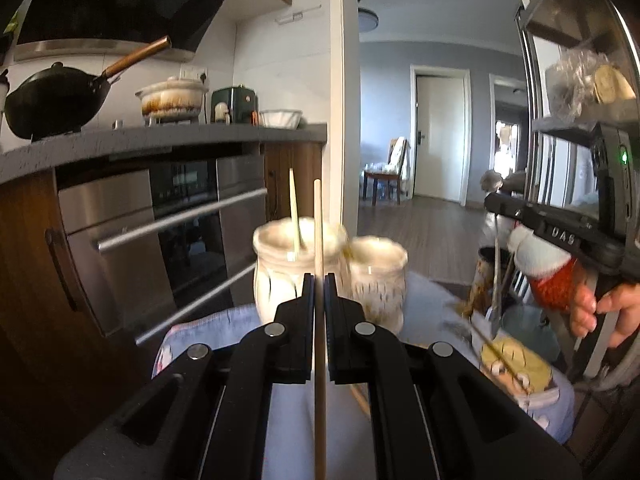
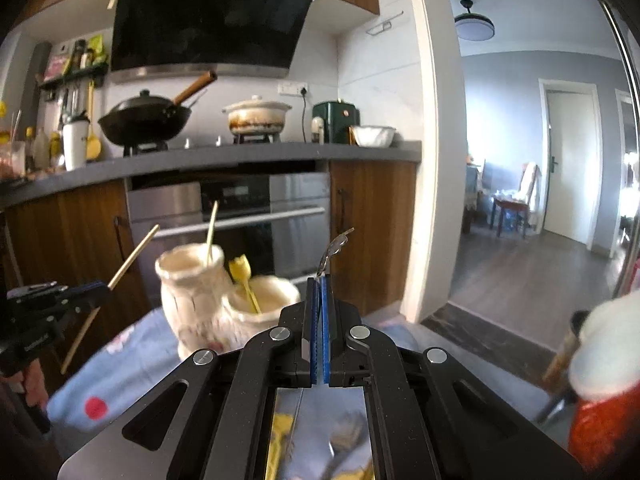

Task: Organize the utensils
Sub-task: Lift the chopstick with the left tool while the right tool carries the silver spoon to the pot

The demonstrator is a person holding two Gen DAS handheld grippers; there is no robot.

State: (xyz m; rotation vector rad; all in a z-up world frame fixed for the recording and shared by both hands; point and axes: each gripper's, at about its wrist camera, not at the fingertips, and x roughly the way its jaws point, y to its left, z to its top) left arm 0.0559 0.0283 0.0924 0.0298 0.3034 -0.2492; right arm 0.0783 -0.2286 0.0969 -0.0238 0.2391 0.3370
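Left gripper [image 1: 319, 280] clamped tight on a wooden chopstick [image 1: 318, 220], gripped at mid-length, upright, with a long tail below the jaws and the top end well above them. Right gripper [image 2: 320, 280] likewise pinched fully together, on a thin metal utensil [image 2: 332, 252] with only a short bright end poking above the pads; too blurred to say whether fork or spoon.

Just past both, on the blue cloth [image 1: 192, 340], two cream jars touching side by side: the tall jar [image 1: 276, 280] already holding one chopstick [image 1: 295, 216] leaning against its rim, and the short jar [image 1: 380, 280] holding a yellow utensil [image 2: 242, 270]. Further right on the cloth, what looks like another stick [image 1: 500, 354], not yet sorted.

Judged as the carry-and-drop step: chopstick probably for the tall jar, metal piece for the short one.

- Bring the lower tip over the mouth before lowering, since the long tail could catch the rim and tip the jar.
- Keep the stick near vertical and aim away from the leaning chopstick.
- Loosen only once the tip is well inside.
- Work one hand at a time; little room between the jars.

Beyond the jars, an oven [image 1: 180, 220] under the counter [image 1: 160, 136], with a wok [image 1: 56, 96] on top.
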